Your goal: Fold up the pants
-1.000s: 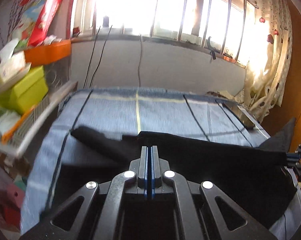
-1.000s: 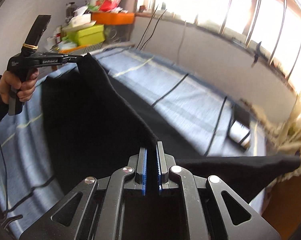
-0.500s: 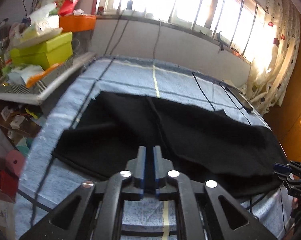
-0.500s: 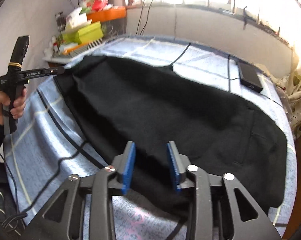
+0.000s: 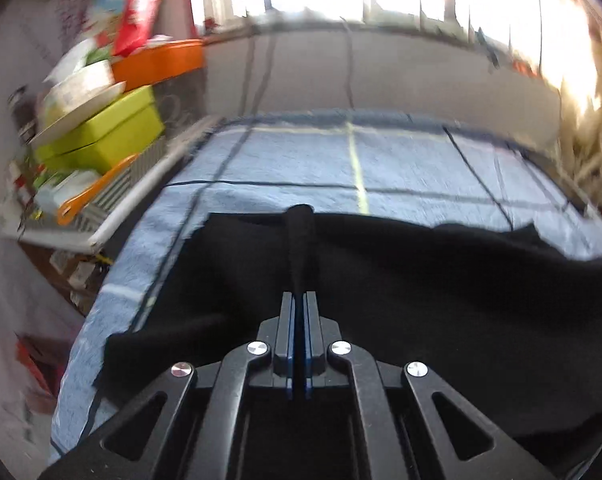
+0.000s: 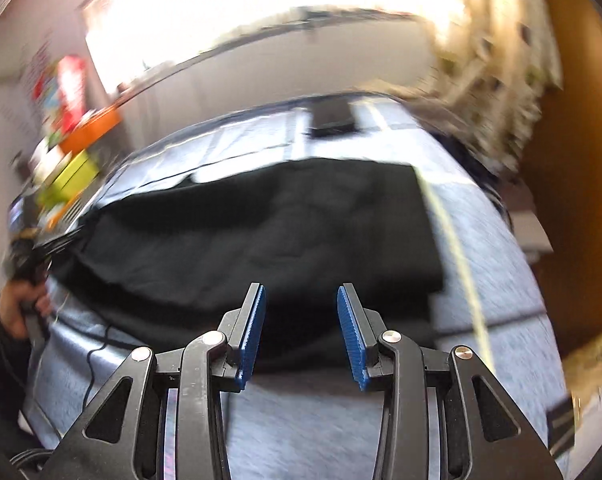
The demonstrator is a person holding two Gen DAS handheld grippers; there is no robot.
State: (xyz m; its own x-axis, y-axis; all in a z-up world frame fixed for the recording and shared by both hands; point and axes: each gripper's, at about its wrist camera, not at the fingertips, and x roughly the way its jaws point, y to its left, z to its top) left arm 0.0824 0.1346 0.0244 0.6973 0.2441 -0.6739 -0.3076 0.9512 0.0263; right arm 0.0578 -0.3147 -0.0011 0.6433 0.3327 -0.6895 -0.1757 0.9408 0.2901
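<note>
Black pants (image 5: 441,300) lie spread across a blue plaid cloth (image 5: 321,160) on the table. My left gripper (image 5: 299,300) is shut on a pinched ridge of the pants fabric, which rises ahead of its tips. In the right wrist view the pants (image 6: 261,232) lie flat in front of my right gripper (image 6: 301,300), which is open and empty just above their near edge. The left gripper (image 6: 57,240) and the hand holding it show at the far left, at the pants' left end. Both views are motion-blurred.
A shelf at the left holds green boxes (image 5: 105,132) and an orange bin (image 5: 161,62). A dark flat device (image 6: 333,118) lies on the cloth at the far side. Curtains (image 6: 493,80) hang at the right. A cable (image 6: 97,344) runs over the cloth's near left.
My left gripper has shut on the pants fabric and lifted a ridge of it. My right gripper has opened wider and swung right along the pants' near edge.
</note>
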